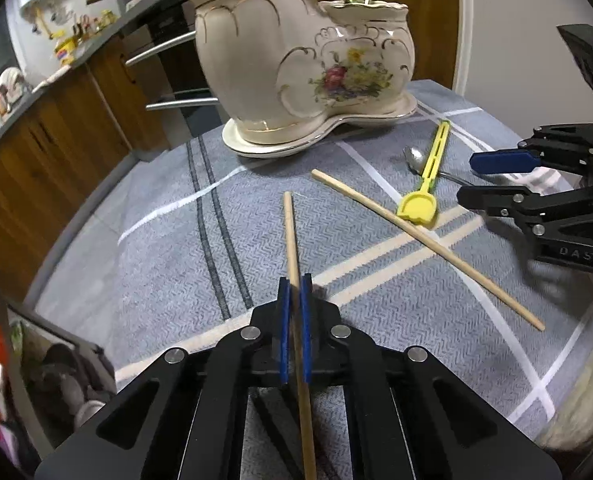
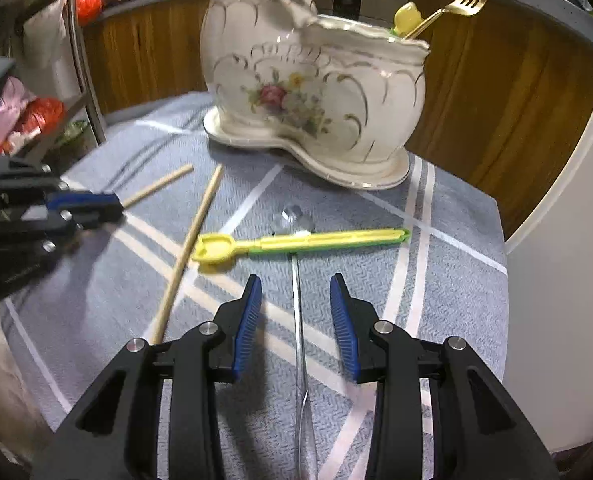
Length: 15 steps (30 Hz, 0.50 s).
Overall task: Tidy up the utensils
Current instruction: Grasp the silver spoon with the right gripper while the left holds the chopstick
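Observation:
My left gripper (image 1: 295,280) is shut on a wooden chopstick (image 1: 291,232), which points forward over the grey cloth; both show in the right wrist view, the gripper (image 2: 112,206) at the left and the chopstick tip (image 2: 158,186). A second chopstick (image 1: 424,248) (image 2: 186,252) lies flat. My right gripper (image 2: 295,288) (image 1: 466,178) is open, its fingers either side of a metal spoon's handle (image 2: 298,312) on the table. A yellow plastic spoon (image 2: 296,242) (image 1: 428,172) lies across the metal spoon. A cream floral ceramic holder (image 1: 296,52) (image 2: 316,92) stands at the back with a gold fork (image 2: 452,4).
The table wears a grey cloth with white stripes (image 1: 176,240). Wooden kitchen cabinets (image 1: 56,140) stand behind to the left. A rack with red bags (image 2: 40,116) is at the left of the right wrist view. A white wall (image 2: 568,240) is close on the right.

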Motion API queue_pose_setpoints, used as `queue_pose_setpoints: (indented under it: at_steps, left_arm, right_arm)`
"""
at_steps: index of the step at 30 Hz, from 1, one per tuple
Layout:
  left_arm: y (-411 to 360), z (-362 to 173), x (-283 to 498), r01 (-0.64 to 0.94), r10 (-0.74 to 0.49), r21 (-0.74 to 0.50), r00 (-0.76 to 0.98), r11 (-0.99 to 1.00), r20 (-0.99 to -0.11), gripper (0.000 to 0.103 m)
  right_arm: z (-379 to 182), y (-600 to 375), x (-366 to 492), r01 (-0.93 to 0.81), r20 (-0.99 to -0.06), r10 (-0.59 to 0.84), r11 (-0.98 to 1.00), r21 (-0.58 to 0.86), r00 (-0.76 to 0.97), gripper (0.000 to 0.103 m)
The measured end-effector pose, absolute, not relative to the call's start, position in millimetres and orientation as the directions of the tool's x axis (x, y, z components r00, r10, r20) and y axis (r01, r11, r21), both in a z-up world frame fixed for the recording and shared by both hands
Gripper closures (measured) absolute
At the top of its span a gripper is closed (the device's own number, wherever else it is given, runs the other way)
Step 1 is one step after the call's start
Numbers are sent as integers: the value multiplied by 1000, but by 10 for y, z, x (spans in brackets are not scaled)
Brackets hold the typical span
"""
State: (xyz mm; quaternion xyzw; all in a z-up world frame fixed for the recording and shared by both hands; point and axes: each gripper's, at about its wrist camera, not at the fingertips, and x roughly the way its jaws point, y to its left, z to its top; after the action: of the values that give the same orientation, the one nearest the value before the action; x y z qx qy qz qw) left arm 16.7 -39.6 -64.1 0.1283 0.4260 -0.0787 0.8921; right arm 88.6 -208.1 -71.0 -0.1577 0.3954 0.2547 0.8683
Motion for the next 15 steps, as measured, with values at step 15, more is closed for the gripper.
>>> queue_pose_setpoints:
  at_steps: [15]
  left_arm:
    - [-260,-472,56,263,-129,70,667,962,-734,98]
  right_arm:
    - [-479,-2252,864,-571,-681,484,813,116,549,100]
